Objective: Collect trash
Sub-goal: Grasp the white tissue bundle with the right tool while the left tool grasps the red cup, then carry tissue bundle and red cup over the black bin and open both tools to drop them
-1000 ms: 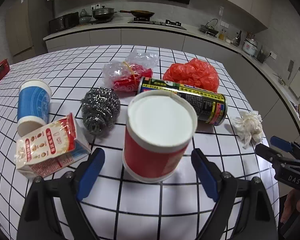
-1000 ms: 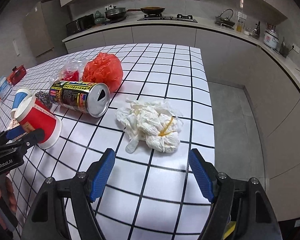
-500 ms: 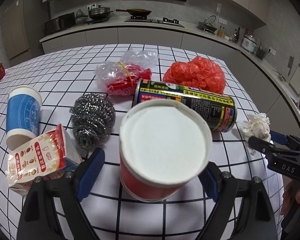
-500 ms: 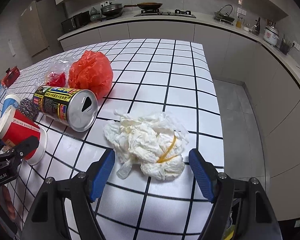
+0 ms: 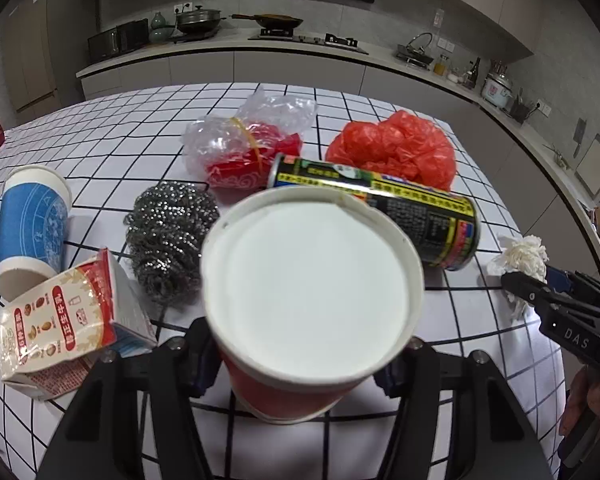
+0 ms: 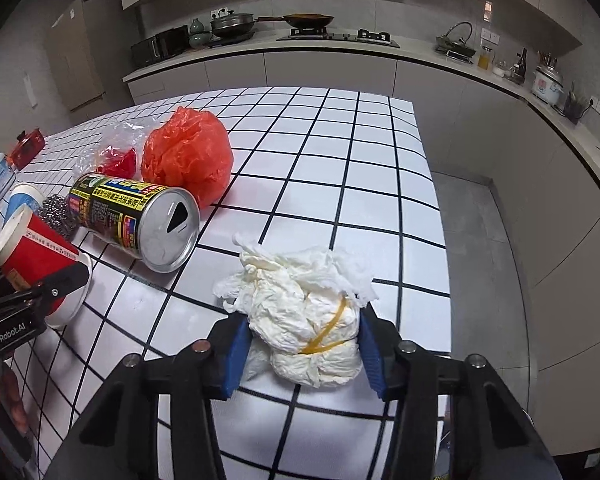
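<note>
A red paper cup stands upside down on the gridded table, and my left gripper is shut on its sides; the cup hides the pads. It also shows in the right wrist view. My right gripper is shut on a white paper wad tied with a yellow rubber band; its blue pads press both sides. The wad also shows in the left wrist view. A black and yellow can lies on its side between the two.
A red plastic bag, a clear bag with red contents, a steel scourer, a blue paper cup and a milk carton lie on the table. The table's right edge drops to the floor.
Both grippers moved forward and closed. The left one went around the red cup and shut on it. The right one shut on the paper wad.
</note>
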Available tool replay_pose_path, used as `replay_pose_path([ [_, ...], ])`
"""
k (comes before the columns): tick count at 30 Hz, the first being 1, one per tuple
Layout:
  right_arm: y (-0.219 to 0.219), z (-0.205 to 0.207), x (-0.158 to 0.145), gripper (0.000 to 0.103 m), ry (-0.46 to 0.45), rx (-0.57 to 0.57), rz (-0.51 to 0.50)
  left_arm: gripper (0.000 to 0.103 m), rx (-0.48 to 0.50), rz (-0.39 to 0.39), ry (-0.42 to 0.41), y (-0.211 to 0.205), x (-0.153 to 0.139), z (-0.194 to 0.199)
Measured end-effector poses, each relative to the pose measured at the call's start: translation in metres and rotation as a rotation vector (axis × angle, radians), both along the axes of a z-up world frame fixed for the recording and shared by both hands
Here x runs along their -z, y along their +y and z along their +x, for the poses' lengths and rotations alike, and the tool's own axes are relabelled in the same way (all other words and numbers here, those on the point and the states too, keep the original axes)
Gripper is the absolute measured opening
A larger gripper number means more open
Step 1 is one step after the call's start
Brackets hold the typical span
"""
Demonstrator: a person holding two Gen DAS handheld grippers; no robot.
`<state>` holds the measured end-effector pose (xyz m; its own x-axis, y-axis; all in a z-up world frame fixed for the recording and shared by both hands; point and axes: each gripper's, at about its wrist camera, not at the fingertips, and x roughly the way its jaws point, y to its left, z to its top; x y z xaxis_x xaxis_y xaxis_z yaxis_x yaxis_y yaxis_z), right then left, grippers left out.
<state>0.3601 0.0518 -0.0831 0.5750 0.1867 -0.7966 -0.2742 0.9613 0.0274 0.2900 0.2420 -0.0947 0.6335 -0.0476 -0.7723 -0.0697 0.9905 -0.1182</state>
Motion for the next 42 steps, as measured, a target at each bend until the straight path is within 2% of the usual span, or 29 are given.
replay_pose_path([
  [11,-0.029,-0.036,-0.017,0.050,-0.033,0.006,0.048,0.061,0.030,0.000,-0.030,-0.032,-0.010,-0.029],
  [17,-0.061,-0.063,-0.027,0.050,-0.054,0.022,0.063,0.061,0.064,0.007,-0.041,-0.061,-0.016,-0.042],
  [28,-0.162,-0.107,-0.039,0.050,-0.081,0.098,0.083,0.061,0.153,0.007,-0.051,-0.151,-0.023,-0.069],
  [42,-0.321,-0.163,-0.015,0.050,-0.029,0.199,0.066,0.061,0.300,0.001,-0.048,-0.306,-0.022,-0.093],
])
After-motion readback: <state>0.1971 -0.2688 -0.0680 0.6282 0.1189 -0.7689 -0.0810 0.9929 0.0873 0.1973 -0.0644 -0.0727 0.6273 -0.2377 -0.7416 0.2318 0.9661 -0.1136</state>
